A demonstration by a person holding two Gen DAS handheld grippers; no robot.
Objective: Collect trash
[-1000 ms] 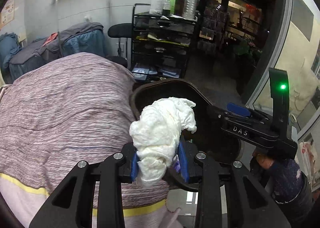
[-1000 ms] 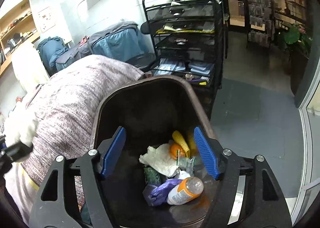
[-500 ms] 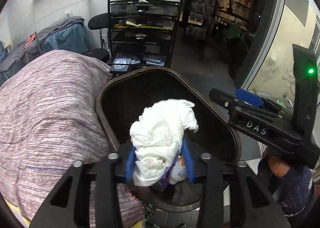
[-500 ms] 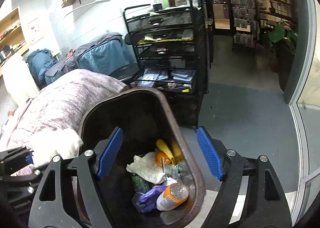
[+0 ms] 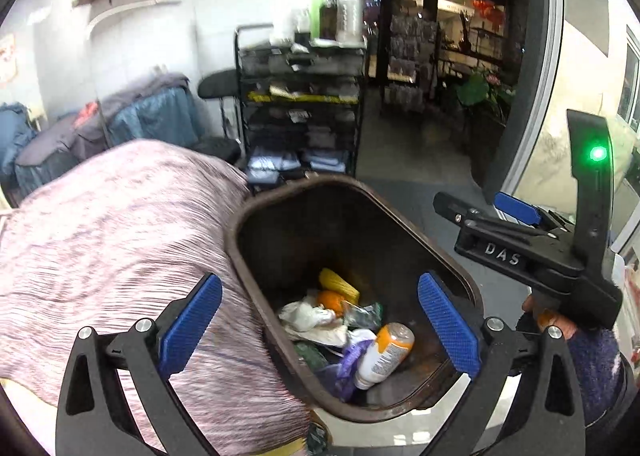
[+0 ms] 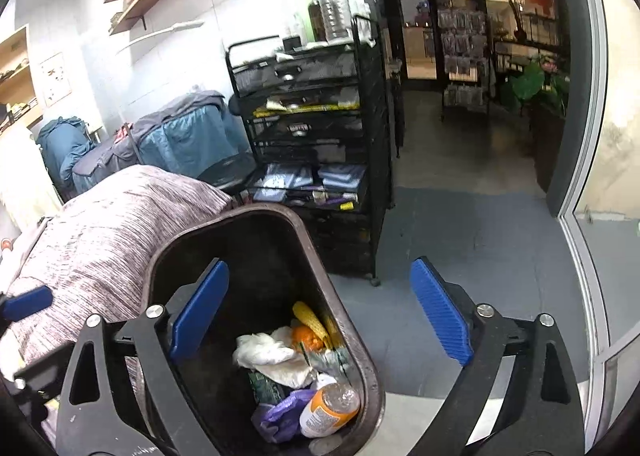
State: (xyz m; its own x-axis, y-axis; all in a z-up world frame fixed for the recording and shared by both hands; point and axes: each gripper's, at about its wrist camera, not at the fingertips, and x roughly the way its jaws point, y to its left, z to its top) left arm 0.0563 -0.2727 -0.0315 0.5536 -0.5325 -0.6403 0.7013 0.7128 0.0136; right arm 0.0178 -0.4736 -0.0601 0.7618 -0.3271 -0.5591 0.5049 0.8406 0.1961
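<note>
You hold two grippers above one dark brown trash bin [image 5: 448, 256]. Your left gripper [image 5: 320, 332] has its two blue pads spread wide apart; its jaws have just been opening and nothing is between them. Your right gripper [image 6: 320, 320] also stands wide apart, its jaws having just opened further, with nothing gripped.

Inside the bin you can count one crumpled white tissue wad [image 6: 260, 350], lying on top of the heap toward the left, one orange fruit [image 6: 306, 336], one plastic bottle with an orange and white label [image 6: 328, 410] lying on its side, one purple crumpled piece [image 6: 280, 414] beside the bottle, one flatter white wrapper [image 6: 286, 372], and what look like two yellow corn cobs [image 6: 310, 320], though the second is mostly hidden at the bin wall. A greenish packet under the wrapper is too covered to identify.

The tissue wad is soft, wrinkled and bright white, resting loose on the other trash, touching the wrapper below it.

A purple-grey striped cover [image 5: 112, 240] drapes over a rounded shape just left of the bin; what lies beneath is hidden. Behind stands one black wire shelf cart [image 6: 312, 143] with several bottles on top, blurred. In the left view your right gripper is cut off at the frame edge, and a dark sleeve [image 5: 592, 360] shows below it.
</note>
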